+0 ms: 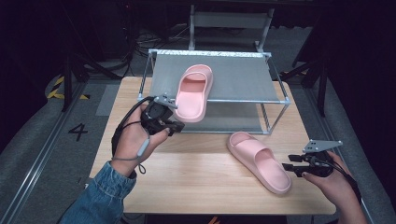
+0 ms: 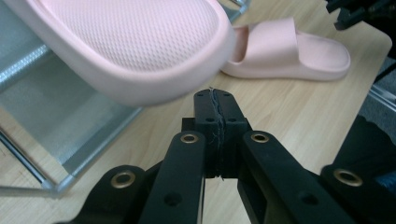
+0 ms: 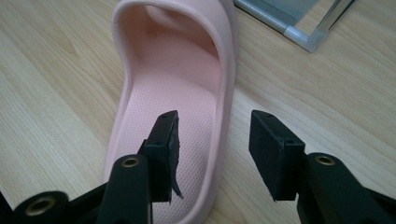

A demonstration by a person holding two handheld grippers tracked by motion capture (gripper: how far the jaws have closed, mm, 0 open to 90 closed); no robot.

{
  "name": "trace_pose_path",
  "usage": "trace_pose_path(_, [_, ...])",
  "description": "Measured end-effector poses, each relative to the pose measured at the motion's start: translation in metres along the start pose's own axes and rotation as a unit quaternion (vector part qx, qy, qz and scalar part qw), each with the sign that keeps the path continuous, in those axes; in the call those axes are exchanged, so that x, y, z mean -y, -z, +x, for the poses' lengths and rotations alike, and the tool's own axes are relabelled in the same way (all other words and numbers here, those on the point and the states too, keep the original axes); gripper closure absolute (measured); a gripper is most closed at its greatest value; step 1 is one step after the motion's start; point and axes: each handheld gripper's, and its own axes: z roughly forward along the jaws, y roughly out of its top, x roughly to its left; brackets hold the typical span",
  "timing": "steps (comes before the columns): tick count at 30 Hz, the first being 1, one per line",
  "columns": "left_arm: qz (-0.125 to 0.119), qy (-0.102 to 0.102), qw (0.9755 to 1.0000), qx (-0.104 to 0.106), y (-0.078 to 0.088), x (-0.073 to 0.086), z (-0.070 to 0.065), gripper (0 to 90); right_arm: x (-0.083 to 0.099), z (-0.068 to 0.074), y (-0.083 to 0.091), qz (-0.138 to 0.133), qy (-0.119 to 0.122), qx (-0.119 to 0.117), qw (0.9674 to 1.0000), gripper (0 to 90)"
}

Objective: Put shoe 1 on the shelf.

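Observation:
A pink slipper (image 1: pixel 194 91) lies on the top shelf of a metal rack (image 1: pixel 243 100), its heel hanging over the front bar. My left gripper (image 1: pixel 173 126) is just below and in front of that heel, shut with nothing held. In the left gripper view the heel of the slipper (image 2: pixel 140 46) hangs right above the closed left gripper (image 2: pixel 215 100). A second pink slipper (image 1: pixel 259 161) lies flat on the table at the right. My right gripper (image 1: pixel 287 165) is open at its heel. In the right gripper view the right gripper (image 3: pixel 212 149) straddles the slipper's (image 3: pixel 173 84) side rim.
The rack has a grey fabric top and a lower shelf (image 2: pixel 56 116); one of its corner legs (image 3: pixel 303 35) stands beyond the table slipper. The wooden table (image 1: pixel 196 172) has bare room in front. Dark floor, cables and stands surround it.

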Motion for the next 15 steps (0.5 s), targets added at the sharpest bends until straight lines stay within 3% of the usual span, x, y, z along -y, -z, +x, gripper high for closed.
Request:
trace_pose_path(8, [-0.015,0.01,0.9998,0.009,-0.012,-0.01,0.007,89.8,0.001,-0.001,0.0,0.0,-0.001,0.0,1.0,53.4])
trace_pose_path(15, [-0.047,0.029,0.9984,0.015,-0.027,-0.02,0.016,89.6,0.003,-0.003,0.001,-0.001,-0.006,0.001,1.0,53.3])
